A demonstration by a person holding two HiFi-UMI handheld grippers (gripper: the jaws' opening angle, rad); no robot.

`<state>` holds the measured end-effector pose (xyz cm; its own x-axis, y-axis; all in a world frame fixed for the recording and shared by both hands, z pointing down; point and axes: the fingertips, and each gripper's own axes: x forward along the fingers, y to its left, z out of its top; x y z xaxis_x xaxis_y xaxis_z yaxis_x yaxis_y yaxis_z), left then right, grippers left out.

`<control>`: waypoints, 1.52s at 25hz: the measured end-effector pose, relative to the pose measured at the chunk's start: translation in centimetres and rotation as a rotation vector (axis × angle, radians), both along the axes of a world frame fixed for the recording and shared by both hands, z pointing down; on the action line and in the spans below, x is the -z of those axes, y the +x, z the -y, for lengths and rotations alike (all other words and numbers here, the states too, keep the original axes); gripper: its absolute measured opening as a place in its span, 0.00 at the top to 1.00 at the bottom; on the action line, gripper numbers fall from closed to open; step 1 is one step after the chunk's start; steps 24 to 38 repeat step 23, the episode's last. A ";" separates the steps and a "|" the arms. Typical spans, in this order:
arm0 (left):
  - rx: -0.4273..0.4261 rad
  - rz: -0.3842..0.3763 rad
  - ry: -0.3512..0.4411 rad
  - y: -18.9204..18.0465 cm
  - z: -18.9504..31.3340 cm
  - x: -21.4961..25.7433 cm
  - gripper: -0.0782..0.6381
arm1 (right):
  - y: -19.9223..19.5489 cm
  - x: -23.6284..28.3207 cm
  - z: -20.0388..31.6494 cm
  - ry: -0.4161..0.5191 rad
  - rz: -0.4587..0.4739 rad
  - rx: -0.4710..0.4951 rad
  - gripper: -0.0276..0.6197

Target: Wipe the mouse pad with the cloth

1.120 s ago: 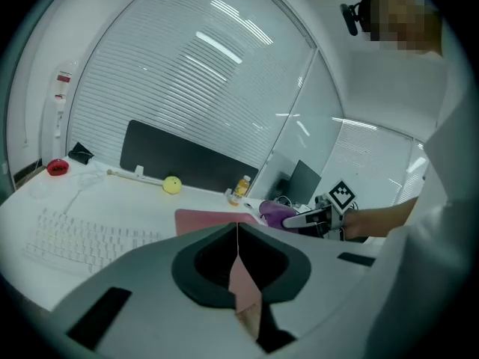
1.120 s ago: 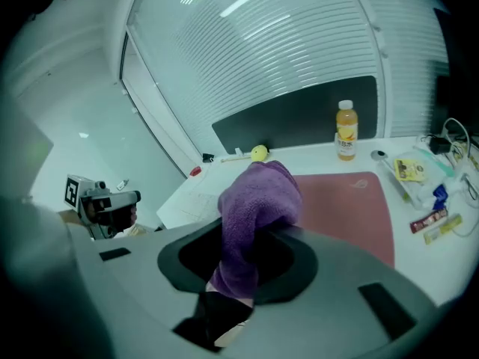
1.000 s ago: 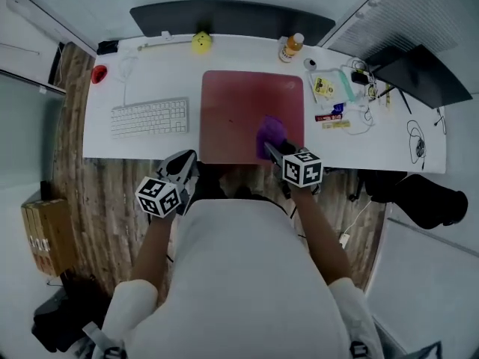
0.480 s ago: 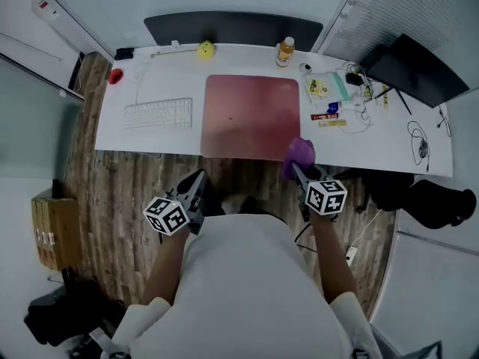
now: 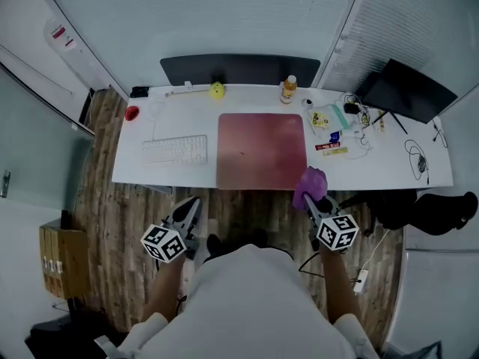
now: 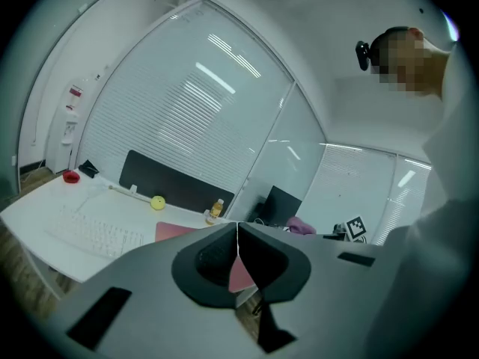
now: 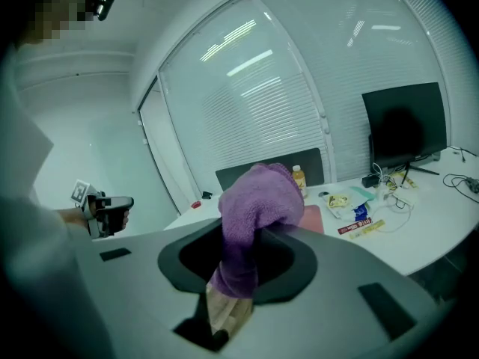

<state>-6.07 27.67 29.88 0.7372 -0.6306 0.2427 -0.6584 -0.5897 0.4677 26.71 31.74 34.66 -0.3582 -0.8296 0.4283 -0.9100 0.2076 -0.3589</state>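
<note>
Right gripper (image 5: 315, 200): jaws clamped on the purple cloth (image 5: 309, 183). The cloth bunched up above the jaws and a fold hung down between them. In the head view the cloth sat at the front edge of the desk (image 5: 374, 172), near the right front corner of the mouse pad (image 5: 262, 152). In the right gripper view the desk lay well beyond the jaws, so the cloth was held in the air and was not touching the pad.

Left gripper (image 6: 237, 234): jaws together, tips meeting in a thin line, nothing between them. I held it over the wood floor (image 5: 127, 223) in front of the desk, on the side of the keyboard (image 5: 175, 149) and apart from the desk edge.

The mouse pad was reddish and lay flat mid-desk with nothing resting on it. The keyboard was just beside its left edge. Behind the pad, toward the back of the desk, stood a small yellow object (image 5: 217, 90) and a bottle (image 5: 287, 90) with an orange label. Small packets and cables lay to the right of the pad. A dark monitor (image 5: 408, 90) stood at the far right corner.
</note>
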 end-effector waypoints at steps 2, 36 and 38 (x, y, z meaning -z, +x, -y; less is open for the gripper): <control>-0.007 -0.003 0.011 -1.1 -0.1 0.4 0.86 | -0.6 0.6 -0.1 0.011 0.001 -0.015 0.78; -0.045 -0.059 0.042 -3.6 1.1 1.0 0.86 | -4.4 5.1 0.7 0.068 -0.011 -0.056 0.78; -0.045 -0.059 0.042 -3.6 1.1 1.0 0.86 | -4.4 5.1 0.7 0.068 -0.011 -0.056 0.78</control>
